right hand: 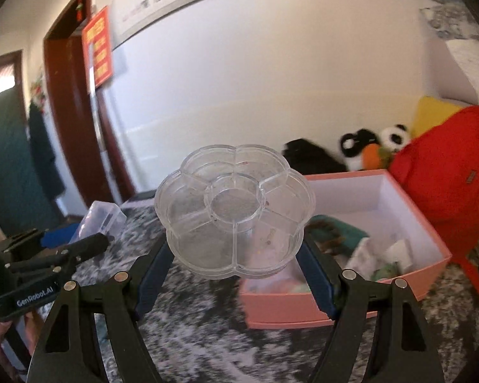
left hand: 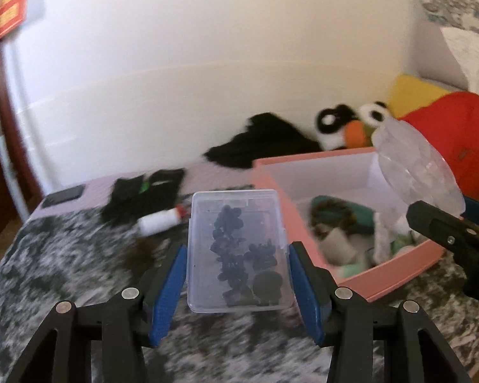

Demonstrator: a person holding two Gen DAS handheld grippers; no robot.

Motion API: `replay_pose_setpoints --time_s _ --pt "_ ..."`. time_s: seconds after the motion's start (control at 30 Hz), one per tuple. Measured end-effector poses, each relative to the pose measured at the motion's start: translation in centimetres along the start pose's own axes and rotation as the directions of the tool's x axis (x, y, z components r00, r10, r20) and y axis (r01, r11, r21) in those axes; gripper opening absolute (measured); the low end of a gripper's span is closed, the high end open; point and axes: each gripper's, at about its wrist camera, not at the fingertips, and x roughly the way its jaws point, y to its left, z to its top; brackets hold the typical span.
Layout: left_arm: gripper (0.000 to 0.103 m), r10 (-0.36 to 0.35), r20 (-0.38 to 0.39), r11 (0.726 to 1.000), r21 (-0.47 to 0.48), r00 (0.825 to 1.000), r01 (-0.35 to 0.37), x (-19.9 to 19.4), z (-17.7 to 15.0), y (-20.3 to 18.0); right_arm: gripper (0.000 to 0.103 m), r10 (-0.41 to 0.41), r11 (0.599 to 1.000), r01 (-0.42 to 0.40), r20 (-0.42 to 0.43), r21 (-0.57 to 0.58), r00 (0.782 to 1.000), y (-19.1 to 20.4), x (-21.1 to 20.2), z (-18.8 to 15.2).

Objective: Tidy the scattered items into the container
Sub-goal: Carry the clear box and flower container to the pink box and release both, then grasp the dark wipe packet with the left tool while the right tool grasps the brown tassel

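**Midway: both grippers loaded, box part-filled**

Roughly half done, judging by what lies where. Pink box [left hand: 271, 175] already holds several items: something teal with brown bits, pale cylindrical pieces, some white and green stuff; too blurred to name.

Left gripper [left hand: 238, 258] is clamped on a clear rectangular case [left hand: 238, 249], dark small pieces inside, lid looks closed. Case is in the air just beside the box's near-left wall, not over it yet.

Right gripper [right hand: 234, 249] is clamped on a clear flower-shaped tray [right hand: 234, 207], divided into petal compartments around a round centre cell; nearly empty, a few tiny specks in one or two petals. In the left wrist view it hangs over the box's right end [left hand: 418, 162].

Left on the patterned bedcover [left hand: 64, 249]: white bottle [left hand: 159, 221], black bundle [left hand: 143, 198], a dark flat thing [left hand: 64, 195] further back. Plush toy [left hand: 351, 124] and red bag [left hand: 456, 134] behind the box, likely not part of the job.

Remaining, I'd say: drop both held containers in, then collect the leftovers.
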Motion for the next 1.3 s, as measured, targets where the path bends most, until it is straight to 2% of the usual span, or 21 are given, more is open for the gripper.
replay_pose_setpoints --time_s 0.23,0.43,0.53,0.6,0.63,0.73,0.9,1.0,1.07,1.1,1.2,1.3 --pt "0.055 -0.087 -0.007 0.994 0.073 0.996 0.087 4.3 3.0 -6.0 0.08 -0.099 0.993 0.096 0.033 0.073 0.995 -6.2 -0.4 0.9" --pt "0.057 -0.123 -0.019 0.987 0.098 0.992 0.124 9.6 5.8 -9.1 0.08 -0.17 0.978 0.167 0.012 0.128 0.985 -11.4 2.8 1.6" --pt "0.078 -0.115 -0.037 0.991 0.057 0.993 0.117 12.7 7.2 -9.1 0.082 -0.182 0.975 0.182 -0.013 0.129 0.983 -12.9 5.6 2.2" --pt "0.09 -0.138 -0.047 0.99 0.012 0.989 0.139 13.9 7.8 -8.1 0.092 -0.234 0.963 0.238 -0.041 0.13 0.971 -14.1 7.3 2.3" --pt "0.092 -0.15 -0.048 0.989 -0.009 0.988 0.149 14.1 8.0 -7.6 0.099 -0.251 0.957 0.255 -0.045 0.139 0.967 -14.7 7.7 2.3" --pt "0.093 -0.142 -0.041 0.989 -0.058 0.989 0.139 13.9 7.9 -5.2 0.1 -0.272 0.946 0.275 -0.043 0.174 0.961 -16.1 8.1 2.3" --pt "0.093 -0.052 -0.045 0.995 -0.087 0.998 0.048 10.8 5.5 0.8 0.102 -0.263 0.951 0.263 -0.025 0.162 0.965 -15.2 7.8 2.3" --pt "0.093 0.032 -0.062 0.995 -0.097 0.998 -0.038 7.4 2.1 5.9 0.102 -0.231 0.965 0.232 -0.019 0.122 0.973 -12.4 7.7 2.1" --pt "0.095 0.107 -0.082 0.987 -0.116 0.991 -0.116 4.7 -0.6 9.9 0.102 -0.191 0.977 0.191 -0.013 0.091 0.982 -10.1 7.7 1.8" --pt "0.096 0.14 -0.095 0.979 -0.135 0.986 -0.152 3.1 -2.3 12.1 0.102 -0.162 0.984 0.162 -0.012 0.074 0.987 -8.8 7.9 1.7" --pt "0.097 0.18 -0.145 0.96 -0.188 0.973 -0.206 0.2 -6.6 16.7 0.102 -0.038 0.999 0.039 -0.03 0.034 0.999 -4.1 8.5 0.8" --pt "0.097 0.168 -0.23 0.942 -0.248 0.958 -0.225 -1.5 -12.3 19.7 0.102 0.108 0.994 -0.106 -0.103 0.022 0.989 0.7 9.8 -0.9"
